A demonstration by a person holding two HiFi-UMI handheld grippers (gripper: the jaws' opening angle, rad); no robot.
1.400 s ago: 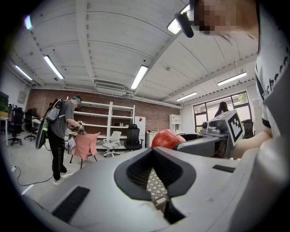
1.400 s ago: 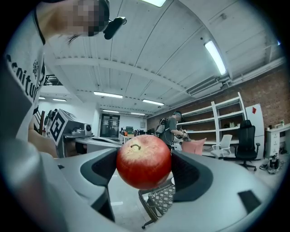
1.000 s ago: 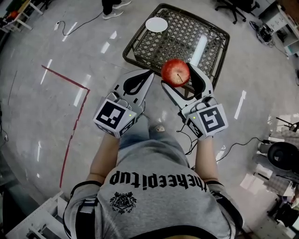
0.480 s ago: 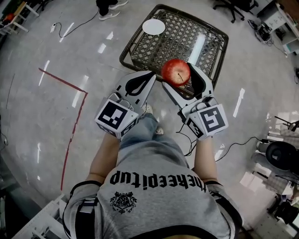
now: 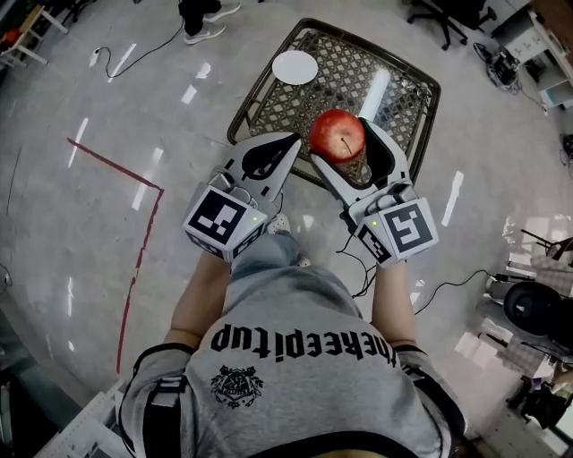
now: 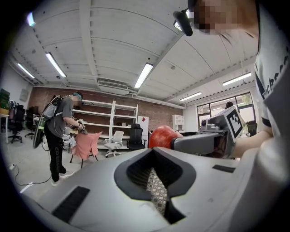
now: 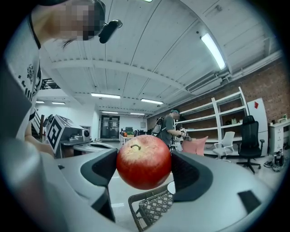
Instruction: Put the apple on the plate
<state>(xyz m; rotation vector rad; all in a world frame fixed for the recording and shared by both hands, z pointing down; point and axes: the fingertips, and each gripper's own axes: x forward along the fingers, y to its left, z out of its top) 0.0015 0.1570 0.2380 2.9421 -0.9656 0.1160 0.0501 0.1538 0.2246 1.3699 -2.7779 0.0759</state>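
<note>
A red apple [image 5: 337,136] with its stem up is held in the air between the jaws of my right gripper [image 5: 341,145], which is shut on it. In the right gripper view the apple [image 7: 144,161] fills the gap between the jaws of that gripper [image 7: 144,166]. My left gripper [image 5: 291,141] hangs just left of it, shut and holding nothing; from its own view the apple [image 6: 162,137] shows beyond its tips [image 6: 153,154]. A small white plate [image 5: 295,67] lies at the far left corner of a dark lattice table [image 5: 269,103] ahead, below the grippers.
The lattice table [image 7: 152,206] stands on a glossy grey floor. A red tape line [image 5: 134,179] runs at the left. A person [image 5: 201,11] stands beyond the table, with an office chair [image 5: 448,13] at the top right. Cables [image 5: 448,282] lie on the floor at the right.
The table and plate have drawn nearer and now lie further under the grippers. Both grippers keep their pose, and the apple stays gripped in the right one.
</note>
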